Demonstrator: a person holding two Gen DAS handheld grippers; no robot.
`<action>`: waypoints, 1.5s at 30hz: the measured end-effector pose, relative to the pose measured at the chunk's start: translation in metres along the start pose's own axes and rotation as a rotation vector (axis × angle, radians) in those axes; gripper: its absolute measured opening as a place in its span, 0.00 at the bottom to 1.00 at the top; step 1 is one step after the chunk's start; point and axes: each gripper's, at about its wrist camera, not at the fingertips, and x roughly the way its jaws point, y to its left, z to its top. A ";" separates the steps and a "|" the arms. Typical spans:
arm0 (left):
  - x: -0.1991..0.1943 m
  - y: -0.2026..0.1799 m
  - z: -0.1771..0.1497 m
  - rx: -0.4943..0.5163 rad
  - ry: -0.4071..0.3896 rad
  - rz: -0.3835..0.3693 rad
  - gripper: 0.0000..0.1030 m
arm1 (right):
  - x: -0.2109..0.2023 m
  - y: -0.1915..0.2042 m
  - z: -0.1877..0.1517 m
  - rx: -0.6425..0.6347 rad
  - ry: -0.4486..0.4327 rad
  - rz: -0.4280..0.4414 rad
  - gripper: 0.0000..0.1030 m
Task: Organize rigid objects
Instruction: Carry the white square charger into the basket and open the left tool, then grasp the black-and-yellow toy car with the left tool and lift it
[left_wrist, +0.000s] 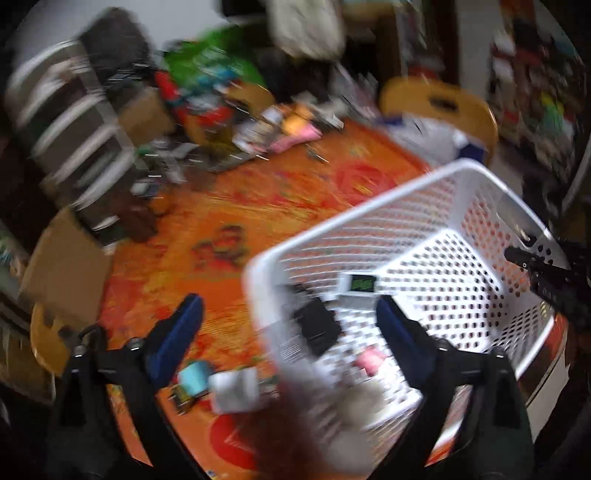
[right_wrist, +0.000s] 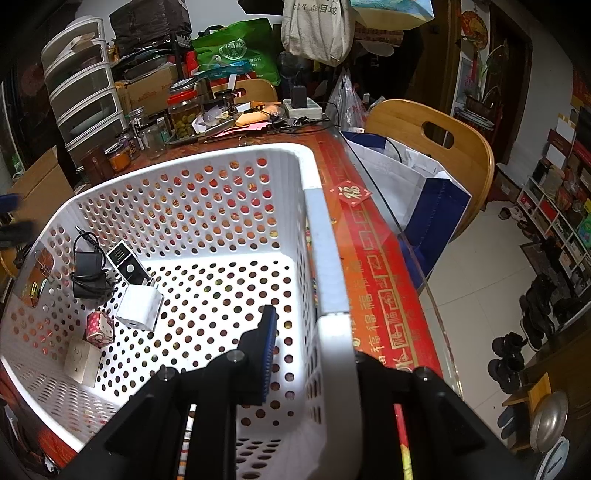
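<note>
White perforated plastic basket partly loaded with black adapter, white charger cube, pink box; left gripper wide and empty, right gripper clamped on rim, loose white bottle and teal item left outside on table.

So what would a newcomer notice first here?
The big white basket on the red tablecloth, with the right gripper clamped on its rim. A few small things lie in its left corner, among them a black charger and a white plug.

Black angular left gripper, blue ribbed pads, silver screws, matching black right gripper
</note>
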 end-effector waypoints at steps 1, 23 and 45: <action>-0.009 0.021 -0.016 -0.047 -0.021 0.019 1.00 | 0.000 0.000 0.000 -0.001 -0.001 -0.002 0.19; 0.099 0.166 -0.171 -0.327 0.193 0.031 0.73 | 0.000 0.000 0.002 0.002 -0.002 -0.011 0.19; 0.110 0.152 -0.167 -0.242 0.112 -0.002 0.25 | 0.001 -0.002 0.001 -0.002 0.000 -0.017 0.19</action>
